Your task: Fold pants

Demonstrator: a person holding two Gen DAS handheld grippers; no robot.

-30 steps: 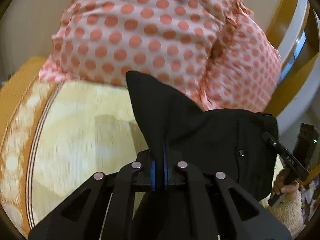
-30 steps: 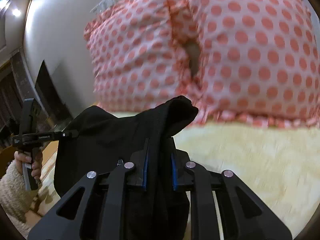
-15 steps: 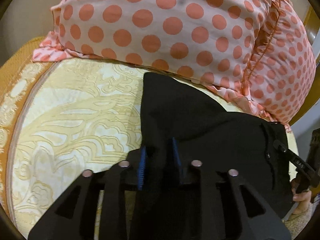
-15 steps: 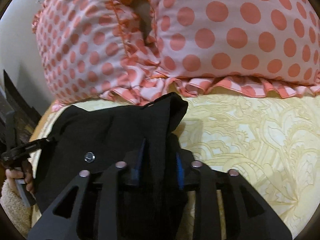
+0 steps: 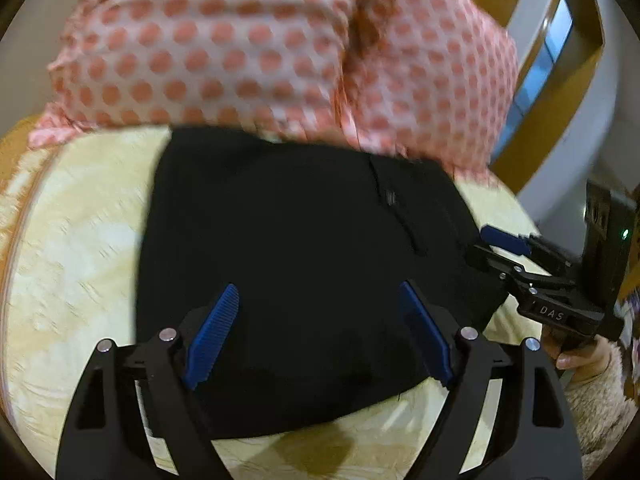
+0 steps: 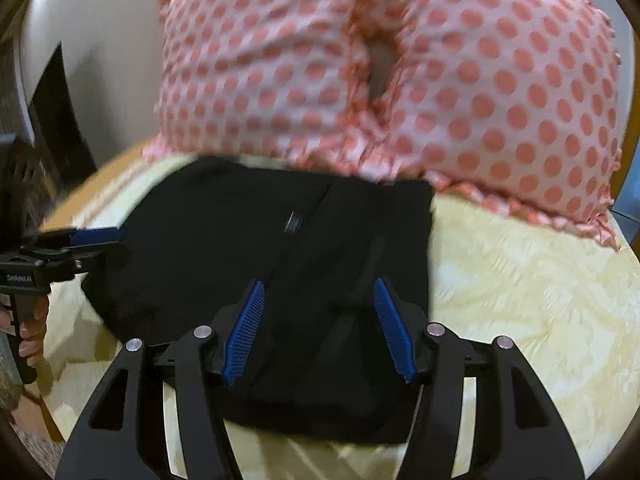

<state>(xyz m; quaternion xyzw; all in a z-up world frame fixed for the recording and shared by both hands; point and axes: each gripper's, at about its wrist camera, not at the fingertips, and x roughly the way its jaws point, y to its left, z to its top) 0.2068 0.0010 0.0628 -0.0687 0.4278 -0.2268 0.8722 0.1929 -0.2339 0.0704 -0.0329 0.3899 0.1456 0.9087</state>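
The black pants (image 5: 304, 264) lie folded flat on the yellow bedspread (image 5: 80, 248), just below the polka-dot pillows (image 5: 248, 48). The left gripper (image 5: 320, 336) and right gripper (image 6: 318, 330) hover over them, jaws opening, gripping nothing.

Right claw (image 6: 318, 330) opening over black pants (image 6: 260, 264) on bedspread (image 6: 520, 300).
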